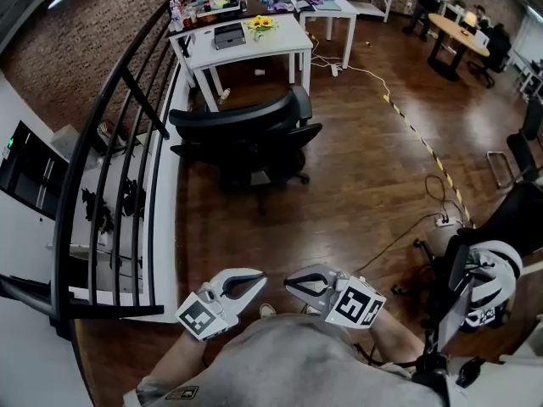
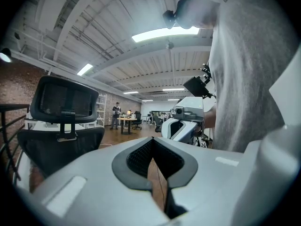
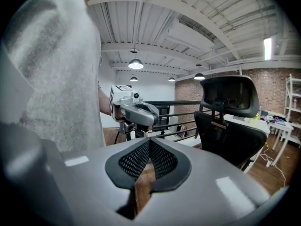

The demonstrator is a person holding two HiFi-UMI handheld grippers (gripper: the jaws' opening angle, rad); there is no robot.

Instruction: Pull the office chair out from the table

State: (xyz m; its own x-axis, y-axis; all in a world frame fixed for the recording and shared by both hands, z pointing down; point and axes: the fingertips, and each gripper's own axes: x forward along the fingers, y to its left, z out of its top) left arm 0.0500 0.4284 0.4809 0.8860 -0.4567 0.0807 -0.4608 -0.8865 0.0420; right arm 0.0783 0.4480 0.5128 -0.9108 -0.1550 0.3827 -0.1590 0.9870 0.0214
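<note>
The black office chair [image 1: 246, 138] stands on the wooden floor in front of the white table [image 1: 271, 41], its seat clear of the tabletop. It also shows as a headrest and back in the left gripper view [image 2: 61, 121] and the right gripper view [image 3: 230, 121]. My left gripper [image 1: 257, 280] and right gripper [image 1: 290, 282] hang close to my body, far from the chair, tips turned toward each other. Both are shut with nothing between the jaws [image 2: 153, 147] [image 3: 149, 147]. Each gripper sees the other one: the right gripper [image 2: 175, 126], the left gripper [image 3: 151, 116].
A black railing [image 1: 110, 168] runs along the left. Another chair with a white and black frame [image 1: 484, 282] stands at my right, with cables and a power strip [image 1: 443, 220] beside it. Yellow-black tape [image 1: 424, 147] crosses the floor. People sit at a round table [image 1: 458, 34] far right.
</note>
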